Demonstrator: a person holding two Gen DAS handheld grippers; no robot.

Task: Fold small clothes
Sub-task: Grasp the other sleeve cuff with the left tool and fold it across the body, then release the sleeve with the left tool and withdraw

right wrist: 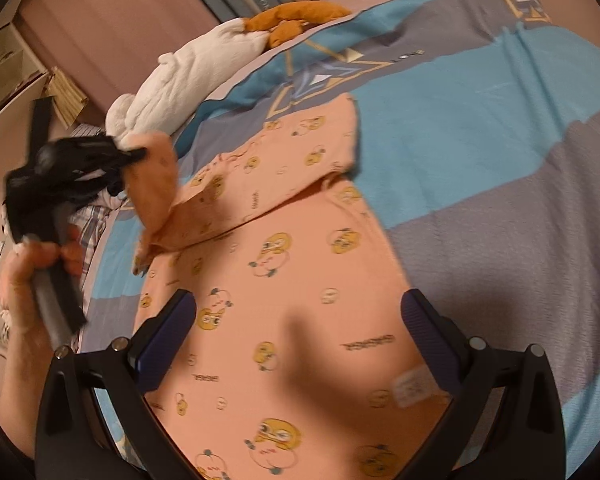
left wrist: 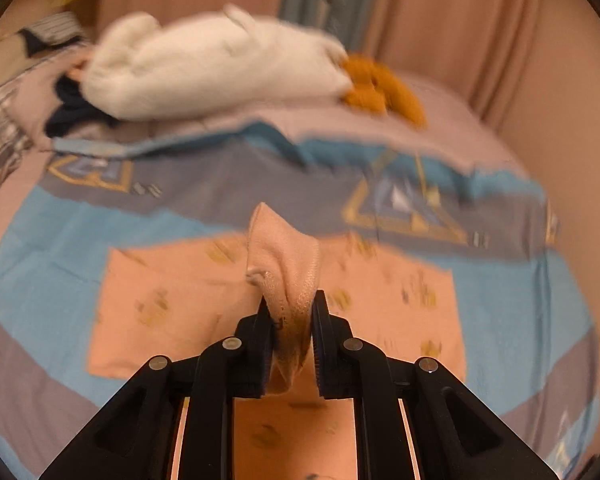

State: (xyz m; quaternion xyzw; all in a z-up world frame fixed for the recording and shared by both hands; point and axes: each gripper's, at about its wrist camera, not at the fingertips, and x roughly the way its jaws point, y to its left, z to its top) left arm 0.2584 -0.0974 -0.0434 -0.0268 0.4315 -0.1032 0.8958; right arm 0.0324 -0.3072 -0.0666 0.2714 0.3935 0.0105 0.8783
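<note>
Left tool (left wrist: 290, 320) pinches peach shirt (right wrist: 300, 300) edge aloft; right tool (right wrist: 300, 308) wide, empty.

A bedspread (left wrist: 112, 224) in blue and grey blocks with gold-edged triangle designs covers the bed. At its far end lies 1 white plush toy (left wrist: 216, 68) with orange feet (left wrist: 380, 88), stretched along the bedspread's edge. A dark cloth (left wrist: 76, 112) sits just beside the toy's head. Pinkish curtains (left wrist: 460, 20) hang behind the bedspread, with a plaid fabric (left wrist: 0, 148) at its left edge.
</note>
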